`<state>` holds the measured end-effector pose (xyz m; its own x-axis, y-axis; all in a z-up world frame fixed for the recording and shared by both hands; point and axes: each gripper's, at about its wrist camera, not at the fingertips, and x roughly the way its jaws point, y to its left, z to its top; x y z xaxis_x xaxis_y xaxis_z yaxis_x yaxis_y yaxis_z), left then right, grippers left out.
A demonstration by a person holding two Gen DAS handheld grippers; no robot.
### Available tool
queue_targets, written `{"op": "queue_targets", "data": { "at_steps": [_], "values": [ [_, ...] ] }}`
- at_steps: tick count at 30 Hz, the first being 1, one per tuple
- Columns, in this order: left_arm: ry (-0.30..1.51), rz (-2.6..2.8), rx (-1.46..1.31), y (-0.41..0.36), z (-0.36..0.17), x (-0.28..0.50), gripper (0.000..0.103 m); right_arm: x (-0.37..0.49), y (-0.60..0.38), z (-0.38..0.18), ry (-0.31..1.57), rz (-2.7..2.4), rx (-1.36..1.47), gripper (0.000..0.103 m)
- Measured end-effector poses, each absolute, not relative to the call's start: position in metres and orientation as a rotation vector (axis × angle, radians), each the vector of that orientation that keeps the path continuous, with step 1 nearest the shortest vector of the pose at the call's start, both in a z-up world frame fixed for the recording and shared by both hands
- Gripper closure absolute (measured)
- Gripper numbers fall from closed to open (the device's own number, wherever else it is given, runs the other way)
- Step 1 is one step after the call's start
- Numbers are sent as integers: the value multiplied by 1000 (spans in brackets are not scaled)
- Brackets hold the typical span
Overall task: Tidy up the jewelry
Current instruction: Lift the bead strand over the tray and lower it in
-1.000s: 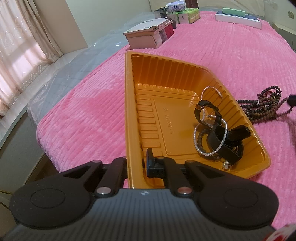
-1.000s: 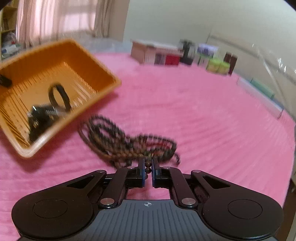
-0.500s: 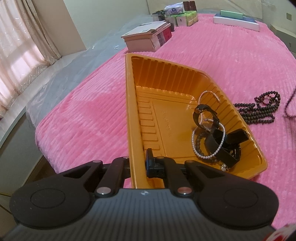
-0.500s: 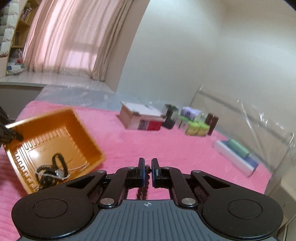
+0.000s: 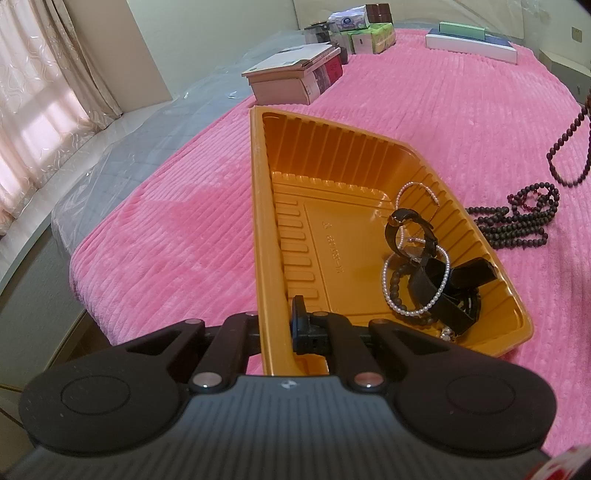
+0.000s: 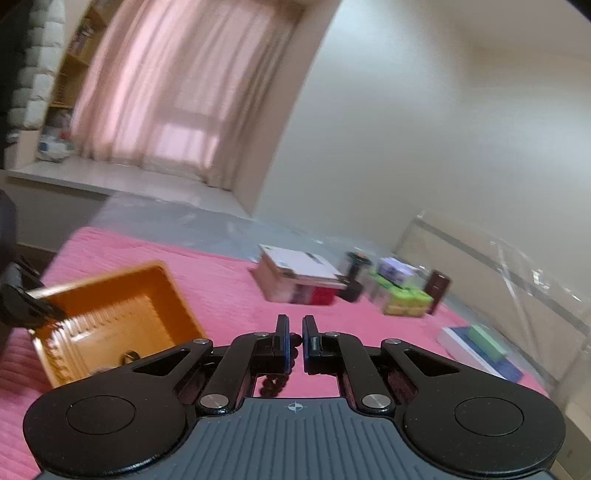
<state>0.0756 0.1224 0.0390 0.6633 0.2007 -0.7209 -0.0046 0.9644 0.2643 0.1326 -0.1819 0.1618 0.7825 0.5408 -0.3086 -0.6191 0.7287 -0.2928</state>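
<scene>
left gripper (image 5: 275, 325) fingers pinch the orange tray (image 5: 258, 206) wall; right gripper (image 6: 293, 345) fingers clamp the dark bead necklace (image 6: 291, 350), dangling below them.

Bed under a pink ribbed blanket (image 5: 424, 110), extending ahead of the jaws to the far wall. Clear plastic sheeting (image 5: 147, 147) covers the mattress edge, ahead and left of the jaws. Curtained window (image 6: 162, 110), far left; pale pink curtains drawn, daylight diffusing through. White sill ledge (image 6: 110, 181) below it. Walls plain cream (image 6: 424, 129), unmarked. Shelving (image 6: 74, 66) beside the window, blurred. Stacked boxes (image 5: 295, 77) and small cartons (image 5: 362, 33) at the blanket's far end, well beyond the jaws.
</scene>
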Motion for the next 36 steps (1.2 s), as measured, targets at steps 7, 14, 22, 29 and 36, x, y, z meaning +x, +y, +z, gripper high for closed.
{"op": "queue_targets", "data": {
  "at_steps": [7,14,22,29,36],
  "values": [
    [838,116,243,122,39,76,99,135,-142,175,195,788,-371,96],
    [837,114,240,123,39,77,99,142,-88,174,219,929,-330,97],
    [833,115,235,123,40,77,99,159,-31,160,267,1011,-328,96],
    [832,113,228,125,39,75,99,181,-11,134,392,1029,-319,96],
    [832,114,227,126,39,77,99,187,-15,120,442,1036,-320,96]
  ]
}}
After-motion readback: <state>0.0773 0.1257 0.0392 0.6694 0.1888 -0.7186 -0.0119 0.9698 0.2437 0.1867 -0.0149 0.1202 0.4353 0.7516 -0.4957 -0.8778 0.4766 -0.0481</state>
